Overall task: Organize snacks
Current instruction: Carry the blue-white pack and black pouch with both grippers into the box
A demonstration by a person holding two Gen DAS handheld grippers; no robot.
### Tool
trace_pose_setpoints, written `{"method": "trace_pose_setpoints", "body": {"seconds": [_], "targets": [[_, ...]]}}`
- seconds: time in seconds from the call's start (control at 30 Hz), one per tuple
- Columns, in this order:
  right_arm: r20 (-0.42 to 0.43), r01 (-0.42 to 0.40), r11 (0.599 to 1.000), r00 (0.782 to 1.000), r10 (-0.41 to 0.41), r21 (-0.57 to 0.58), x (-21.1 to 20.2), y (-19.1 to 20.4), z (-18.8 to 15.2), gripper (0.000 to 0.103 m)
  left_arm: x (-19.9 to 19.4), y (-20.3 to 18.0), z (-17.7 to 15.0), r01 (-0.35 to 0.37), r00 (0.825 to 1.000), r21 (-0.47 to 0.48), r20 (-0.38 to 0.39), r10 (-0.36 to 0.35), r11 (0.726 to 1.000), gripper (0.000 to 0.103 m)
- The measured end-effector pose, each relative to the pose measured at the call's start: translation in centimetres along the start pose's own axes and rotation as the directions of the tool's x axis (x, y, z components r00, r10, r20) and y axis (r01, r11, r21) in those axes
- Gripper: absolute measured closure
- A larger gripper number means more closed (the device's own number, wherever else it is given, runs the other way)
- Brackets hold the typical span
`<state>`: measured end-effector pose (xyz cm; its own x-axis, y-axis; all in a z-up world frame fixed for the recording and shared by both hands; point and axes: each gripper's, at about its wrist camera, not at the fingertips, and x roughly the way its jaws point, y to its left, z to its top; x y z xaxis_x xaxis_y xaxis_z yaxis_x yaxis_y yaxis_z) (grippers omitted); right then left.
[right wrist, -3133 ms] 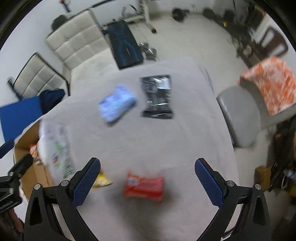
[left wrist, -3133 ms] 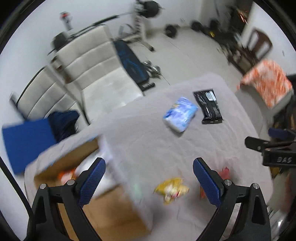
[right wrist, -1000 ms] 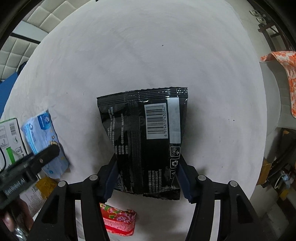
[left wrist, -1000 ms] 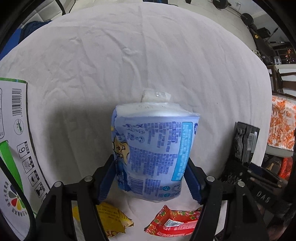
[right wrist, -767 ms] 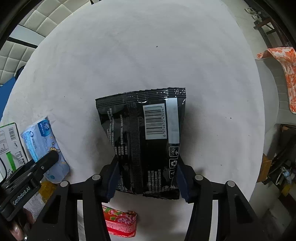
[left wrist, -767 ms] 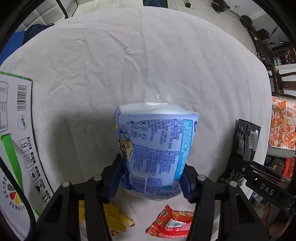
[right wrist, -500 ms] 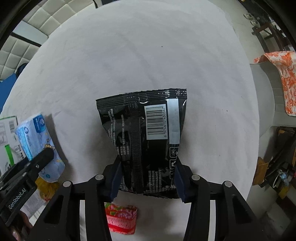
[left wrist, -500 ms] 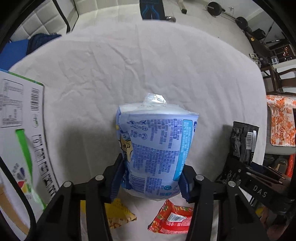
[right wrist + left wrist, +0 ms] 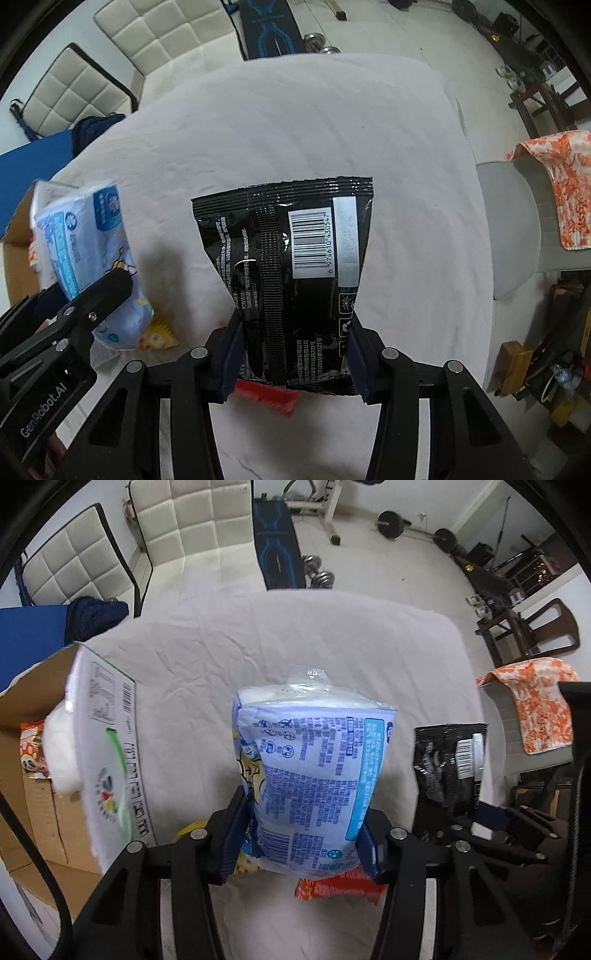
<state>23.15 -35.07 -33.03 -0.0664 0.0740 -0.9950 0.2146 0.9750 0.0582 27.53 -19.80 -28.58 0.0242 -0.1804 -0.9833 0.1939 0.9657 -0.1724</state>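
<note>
My left gripper (image 9: 301, 843) is shut on a blue and white snack pack (image 9: 310, 775), held upright above the table. My right gripper (image 9: 293, 363) is shut on a black foil snack bag (image 9: 291, 266) with a barcode, also lifted off the cloth. Each held pack shows in the other wrist view: the black bag (image 9: 448, 764) to the right, the blue pack (image 9: 88, 258) to the left. A red packet (image 9: 267, 397) and a yellow packet (image 9: 159, 334) lie on the white tablecloth (image 9: 295, 122) beneath. An open cardboard box (image 9: 37, 768) stands at the left with snacks inside.
White padded chairs (image 9: 177, 528) stand behind the table. A grey chair with an orange patterned cloth (image 9: 561, 184) sits to the right. Gym weights and a blue bench (image 9: 275, 542) lie on the floor beyond. The box's printed flap (image 9: 110, 760) stands upright.
Both grippers have risen from the table with their packs, and the views now take in the room. The box has come further into the left wrist view.
</note>
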Motion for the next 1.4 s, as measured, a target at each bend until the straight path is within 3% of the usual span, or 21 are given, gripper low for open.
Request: {"method": "trace_pose_setpoints", "body": {"seconds": [0.37,0.7,0.87,1.1,1.23,1.4], "targets": [[0.081,-0.039,0.999,0.996,0.042,-0.037,-7.3,7.2,-5.3,0.052,-7.4,6.3,-2.8,0.055,0.994,0.012,0.094,-0.056,0.998,0.054],[0.116,-0.122,0.984,0.984,0.138,-0.132,-10.5,19.7,-9.4,0.052,-14.4,16.8,-5.9,-0.043,0.98,-0.055,0.19,0.052,0.998,0.054],[0.094,-0.135,0.97,0.983,0.157,-0.202,-10.3,25.6,-11.0,0.052,-16.2,21.8,-7.2,-0.062,0.973,-0.118,0.214,0.086,0.991,0.054],[0.074,-0.132,0.956,0.985,0.157,-0.262,-9.2,30.5,-12.0,0.052,-17.3,26.0,-8.7,-0.06,0.97,-0.162,0.224,0.096,0.985,0.054],[0.06,-0.128,0.953,0.987,0.15,-0.276,-7.6,32.0,-11.3,0.052,-16.8,28.3,-8.9,-0.058,0.976,-0.18,0.199,0.094,0.982,0.054],[0.024,-0.1,0.957,0.994,0.11,-0.271,-4.4,33.6,-10.4,0.052,-13.7,33.0,-8.3,-0.07,0.989,-0.228,0.113,0.098,0.971,0.054]]}}
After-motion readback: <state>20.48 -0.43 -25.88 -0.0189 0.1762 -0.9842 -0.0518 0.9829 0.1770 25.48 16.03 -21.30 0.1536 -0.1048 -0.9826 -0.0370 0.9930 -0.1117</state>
